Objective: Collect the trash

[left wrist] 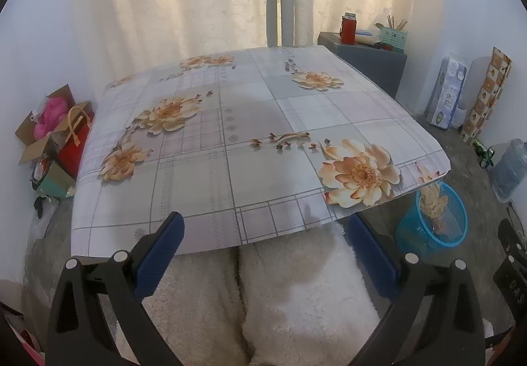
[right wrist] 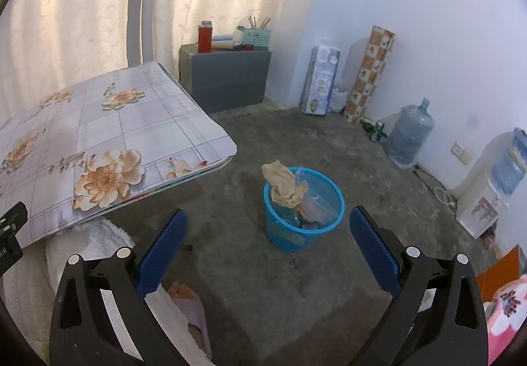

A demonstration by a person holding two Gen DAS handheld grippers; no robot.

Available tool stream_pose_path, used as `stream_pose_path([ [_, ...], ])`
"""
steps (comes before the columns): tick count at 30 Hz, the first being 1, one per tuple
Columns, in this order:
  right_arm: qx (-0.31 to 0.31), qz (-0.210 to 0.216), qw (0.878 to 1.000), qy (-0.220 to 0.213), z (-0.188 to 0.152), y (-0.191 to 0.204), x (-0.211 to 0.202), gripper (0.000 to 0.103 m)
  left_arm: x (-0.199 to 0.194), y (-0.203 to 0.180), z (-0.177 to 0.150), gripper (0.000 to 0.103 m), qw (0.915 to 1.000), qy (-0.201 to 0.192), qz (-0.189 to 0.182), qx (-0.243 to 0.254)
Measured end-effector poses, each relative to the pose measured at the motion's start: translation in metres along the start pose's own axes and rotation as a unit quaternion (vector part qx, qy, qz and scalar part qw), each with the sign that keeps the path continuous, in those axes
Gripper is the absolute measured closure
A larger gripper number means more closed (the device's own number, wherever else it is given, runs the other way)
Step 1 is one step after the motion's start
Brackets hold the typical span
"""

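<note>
A blue mesh trash bin [right wrist: 303,221] stands on the concrete floor to the right of the table. A crumpled beige wad [right wrist: 285,183] sticks up out of it, beside clear plastic and other scraps. The same bin [left wrist: 431,217] shows at the table's near right corner in the left wrist view. My right gripper [right wrist: 268,227] hangs open in front of the bin, nothing between its blue pads. My left gripper [left wrist: 263,227] is open over the near table edge, holding nothing. The flowered tablecloth [left wrist: 230,135] bears no trash that I can see.
A person's white fleece-clad legs [left wrist: 280,293] and a slippered foot [right wrist: 191,306] are under the table's near edge. Boxes and bags [left wrist: 56,142] sit left of the table. A grey cabinet [right wrist: 227,76], a water jug [right wrist: 411,135] and a dispenser [right wrist: 487,194] line the walls.
</note>
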State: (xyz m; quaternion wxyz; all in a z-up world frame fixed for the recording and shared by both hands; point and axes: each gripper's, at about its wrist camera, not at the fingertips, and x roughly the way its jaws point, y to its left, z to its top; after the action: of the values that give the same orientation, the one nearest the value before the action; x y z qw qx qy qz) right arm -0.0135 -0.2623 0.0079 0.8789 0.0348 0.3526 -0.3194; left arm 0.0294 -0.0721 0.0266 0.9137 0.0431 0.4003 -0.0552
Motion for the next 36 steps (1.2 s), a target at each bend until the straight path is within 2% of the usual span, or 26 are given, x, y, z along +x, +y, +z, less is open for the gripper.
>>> stream_pose_path([
  [21, -0.002, 0.002, 1.000, -0.001, 0.001, -0.006, 0.001, 0.008, -0.008, -0.013, -0.003, 0.006, 0.9995, -0.006, -0.023, 0.022],
  [36, 0.000, -0.001, 1.000, -0.001, 0.001, -0.008, -0.001, 0.008, -0.008, -0.014, -0.003, 0.006, 0.9995, -0.005, -0.024, 0.022],
])
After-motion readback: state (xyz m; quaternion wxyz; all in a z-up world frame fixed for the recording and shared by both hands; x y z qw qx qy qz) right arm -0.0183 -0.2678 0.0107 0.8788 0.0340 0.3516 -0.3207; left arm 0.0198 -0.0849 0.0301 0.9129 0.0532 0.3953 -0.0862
